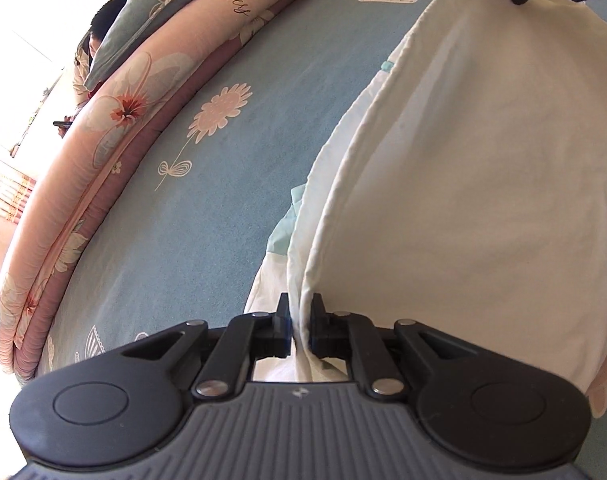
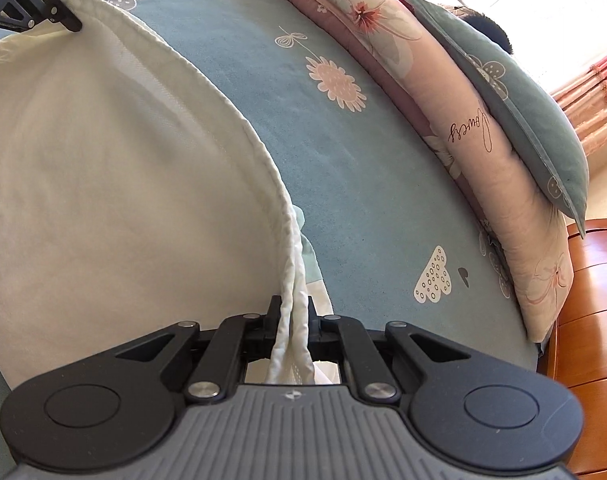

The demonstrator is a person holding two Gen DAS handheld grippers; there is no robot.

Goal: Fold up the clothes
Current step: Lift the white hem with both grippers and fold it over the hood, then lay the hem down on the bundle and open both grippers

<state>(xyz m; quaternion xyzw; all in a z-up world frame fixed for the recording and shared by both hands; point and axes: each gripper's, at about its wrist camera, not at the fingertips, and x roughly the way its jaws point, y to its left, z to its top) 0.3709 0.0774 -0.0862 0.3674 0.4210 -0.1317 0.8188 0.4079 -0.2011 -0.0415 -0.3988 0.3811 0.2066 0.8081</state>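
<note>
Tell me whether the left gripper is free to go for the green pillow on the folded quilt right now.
Probably not. The left gripper is shut on the white garment's hem, as is the right gripper. The green pillow lies beyond the pink quilt, so it must let go first.

A bed [image 1: 263, 184] in a blue flowered sheet is carrying a white garment [image 1: 483, 184], which is lying spread over its middle. A pink quilt [image 1: 115, 120] is lying rolled along its far edge.
</note>
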